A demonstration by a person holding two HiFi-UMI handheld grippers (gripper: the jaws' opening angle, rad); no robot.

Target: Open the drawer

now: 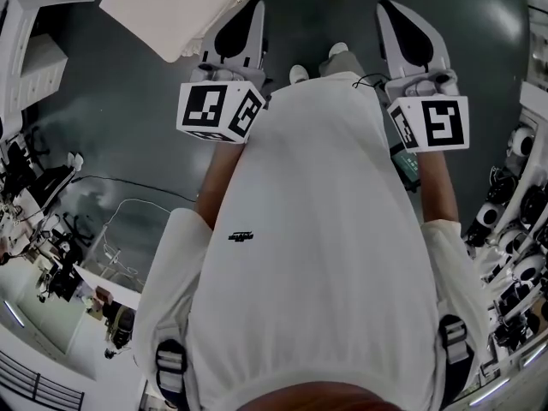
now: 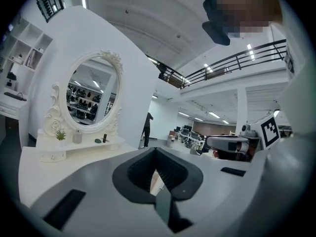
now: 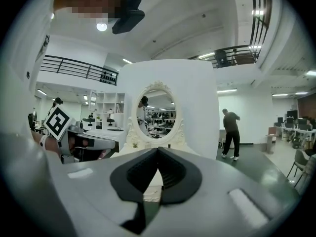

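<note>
We count two grippers: one left gripper (image 1: 235, 31) and one right gripper (image 1: 409, 31). Marker cubes number two: one left cube (image 1: 220, 111) and one right cube (image 1: 432, 124). We record one white dressing table (image 2: 34, 169), one oval mirror (image 2: 93, 98), one small green plant (image 2: 60, 135) on its shelf, one standing person (image 3: 230, 132) in the distance, and two shoes (image 1: 298, 74).
</note>
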